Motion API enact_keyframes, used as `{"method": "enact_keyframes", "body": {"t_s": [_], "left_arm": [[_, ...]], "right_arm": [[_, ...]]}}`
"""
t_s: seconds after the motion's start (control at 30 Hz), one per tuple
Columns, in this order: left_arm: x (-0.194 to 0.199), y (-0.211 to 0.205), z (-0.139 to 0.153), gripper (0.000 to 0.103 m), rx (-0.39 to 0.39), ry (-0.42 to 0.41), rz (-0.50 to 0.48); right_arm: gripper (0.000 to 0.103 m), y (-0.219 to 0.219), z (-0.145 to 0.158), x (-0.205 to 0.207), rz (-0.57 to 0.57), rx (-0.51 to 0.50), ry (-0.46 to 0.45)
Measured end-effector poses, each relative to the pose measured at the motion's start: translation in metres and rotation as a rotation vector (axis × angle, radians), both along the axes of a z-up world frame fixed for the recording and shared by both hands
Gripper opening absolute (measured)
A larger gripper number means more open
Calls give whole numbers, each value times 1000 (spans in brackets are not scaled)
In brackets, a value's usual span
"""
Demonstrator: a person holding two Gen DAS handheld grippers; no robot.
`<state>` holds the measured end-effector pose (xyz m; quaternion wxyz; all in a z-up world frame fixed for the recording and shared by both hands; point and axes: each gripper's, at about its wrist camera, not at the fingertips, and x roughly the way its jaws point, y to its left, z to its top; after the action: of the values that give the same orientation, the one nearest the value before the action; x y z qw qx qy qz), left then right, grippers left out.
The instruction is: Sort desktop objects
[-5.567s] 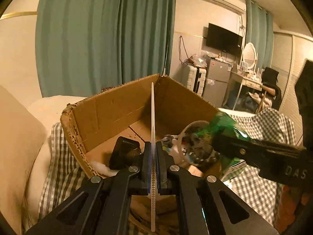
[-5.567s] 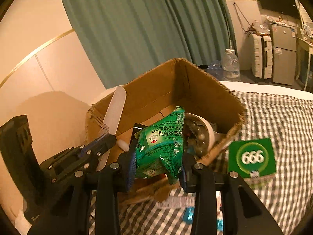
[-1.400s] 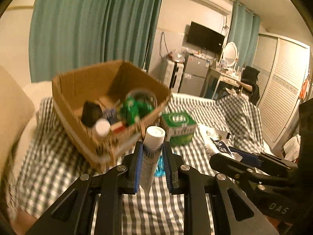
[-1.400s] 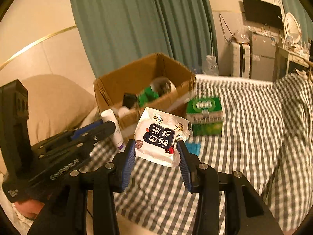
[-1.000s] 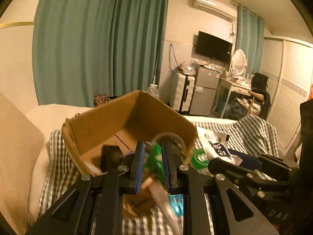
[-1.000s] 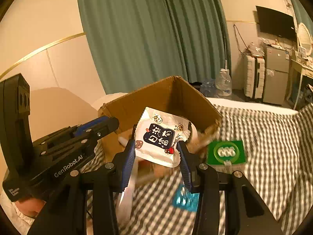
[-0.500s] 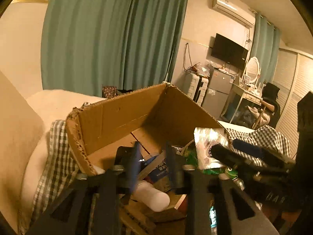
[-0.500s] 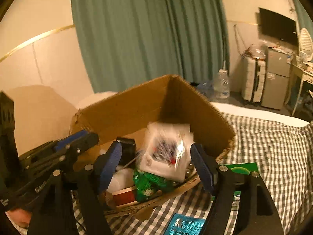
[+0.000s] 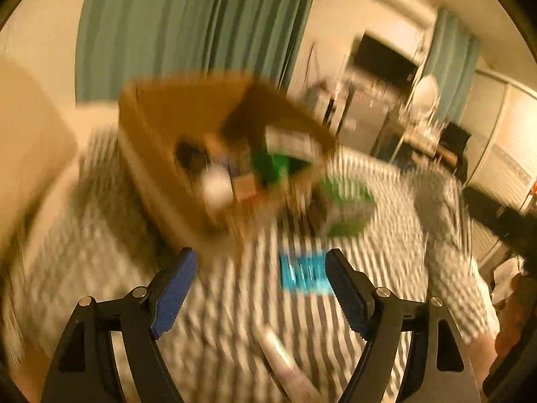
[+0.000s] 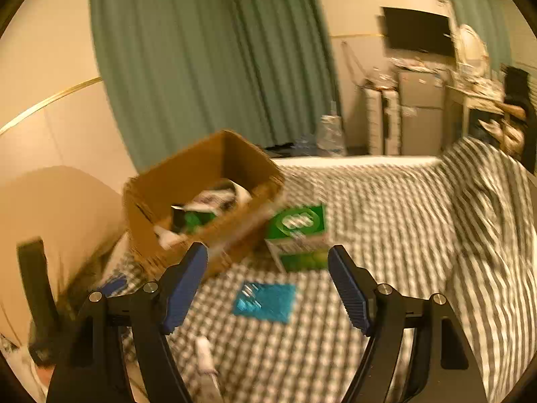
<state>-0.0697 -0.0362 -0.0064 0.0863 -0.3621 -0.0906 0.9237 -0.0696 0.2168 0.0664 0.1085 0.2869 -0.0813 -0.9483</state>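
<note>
Both views are motion-blurred. A brown cardboard box (image 10: 201, 198) sits on the checked cloth and holds several things, among them a white snack packet (image 10: 214, 198), a green packet (image 10: 193, 220) and a white-capped tube (image 9: 216, 186). It also shows in the left wrist view (image 9: 161, 154). My left gripper (image 9: 258, 288) is open and empty, back from the box. My right gripper (image 10: 268, 282) is open and empty. A green "666" box (image 10: 302, 231) stands next to the cardboard box; a flat blue packet (image 10: 265, 300) lies in front, between the right fingers. A whitish tube (image 10: 206, 356) lies nearest.
The checked cloth (image 10: 386, 235) covers a bed that runs to the right. A beige cushion (image 10: 50, 218) is left of the box. Teal curtains (image 10: 208, 60) hang behind. A TV, suitcase and small fridge stand at the far right.
Both grippers have opened and pulled back from the box. The tube and the white snack packet now lie in the box.
</note>
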Motion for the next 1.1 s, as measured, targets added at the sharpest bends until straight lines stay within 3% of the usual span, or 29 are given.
{"method": "enact_keyframes", "body": {"t_s": [0.13, 0.27, 0.37, 0.5, 0.67, 0.77, 0.9, 1.1], "left_arm": [[9, 28, -52, 81, 1, -181, 51], [17, 51, -87, 77, -86, -252, -4], [19, 61, -102, 37, -118, -275, -71], [24, 57, -100, 27, -99, -251, -75], [14, 43, -77, 27, -59, -181, -44], [2, 36, -70, 27, -74, -144, -16], [-14, 24, -77, 27, -44, -153, 31], [-33, 12, -97, 27, -7, -192, 82]], "right_arm": [[74, 12, -27, 22, -44, 18, -38], [74, 14, -55, 31, -29, 10, -89], [74, 12, -67, 26, -14, 14, -124], [74, 10, -74, 20, 19, 8, -129], [74, -2, -88, 1, 98, 79, -178], [74, -19, -100, -23, 178, 185, -201], [74, -46, -117, -59, 315, 264, -233], [74, -73, -135, -102, 481, 285, -239]]}}
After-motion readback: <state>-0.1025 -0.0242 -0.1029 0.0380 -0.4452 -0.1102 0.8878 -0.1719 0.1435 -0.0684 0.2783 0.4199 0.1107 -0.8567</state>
